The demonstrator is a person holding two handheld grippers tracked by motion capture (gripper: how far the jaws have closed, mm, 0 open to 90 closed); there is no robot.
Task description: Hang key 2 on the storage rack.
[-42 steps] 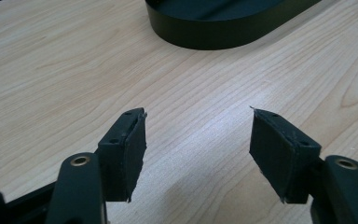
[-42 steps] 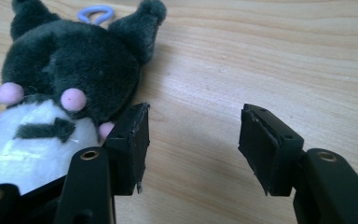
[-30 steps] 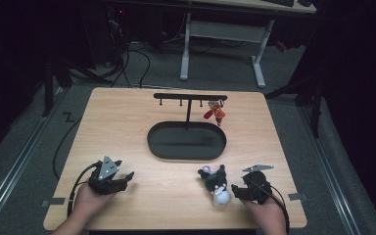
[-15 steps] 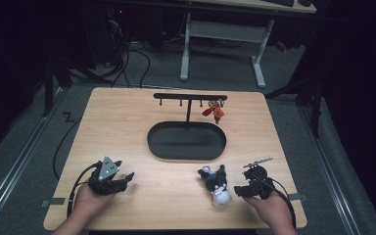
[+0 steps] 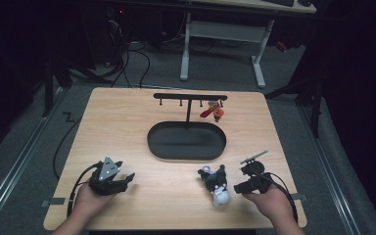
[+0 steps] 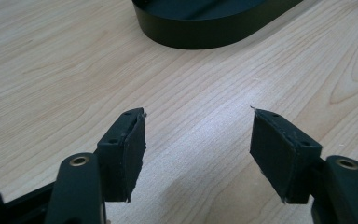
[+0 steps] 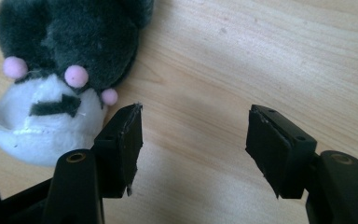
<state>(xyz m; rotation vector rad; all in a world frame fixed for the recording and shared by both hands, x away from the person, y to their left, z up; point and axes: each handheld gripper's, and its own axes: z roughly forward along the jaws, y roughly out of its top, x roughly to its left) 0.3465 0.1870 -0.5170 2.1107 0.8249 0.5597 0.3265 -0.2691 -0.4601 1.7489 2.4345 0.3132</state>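
Note:
A small plush toy, dark grey with a white face and pink dots, lies on the wooden table near the front right. In the right gripper view the plush toy sits just left of the jaws. My right gripper is open beside it; its jaws have just been opening and hold nothing between them. My left gripper rests open at the front left over bare wood.
A black oval tray stands at the table's centre. Behind it a black rack with hooks carries a small red figure. Bare wood lies between the two hands.
My right gripper has lifted slightly beside the plush toy and its jaws stand a little wider. The left gripper and the toy have not moved.

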